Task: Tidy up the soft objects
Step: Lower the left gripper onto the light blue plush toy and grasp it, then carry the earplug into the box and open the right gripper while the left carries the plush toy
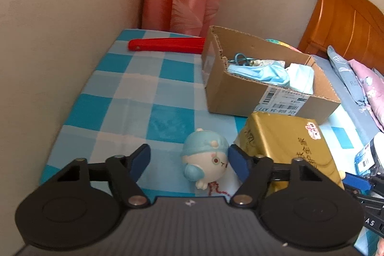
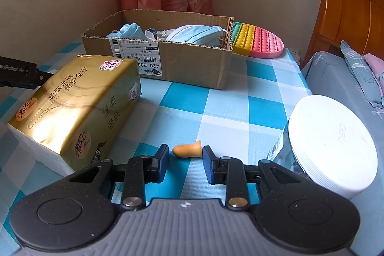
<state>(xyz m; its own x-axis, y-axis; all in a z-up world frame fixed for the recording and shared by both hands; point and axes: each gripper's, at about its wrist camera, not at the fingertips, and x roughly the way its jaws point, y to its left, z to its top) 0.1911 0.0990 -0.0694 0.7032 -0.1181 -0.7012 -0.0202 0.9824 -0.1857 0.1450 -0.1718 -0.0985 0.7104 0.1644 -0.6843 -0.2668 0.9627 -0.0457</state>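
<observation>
Fingers [image 1: 141, 161] apart around plush toy [image 1: 206, 160], orange earplug [image 2: 186, 149] between right fingers [image 2: 208, 164].

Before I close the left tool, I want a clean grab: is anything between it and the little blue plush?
Nothing visible. The left tool is open around the blue plush; the gold tissue pack sits just beside its right finger.

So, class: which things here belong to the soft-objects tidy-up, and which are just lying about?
Job:
plush toy
orange earplug
tissue pack
cardboard box

Lying about:
red fan
white-lidded jar
</observation>
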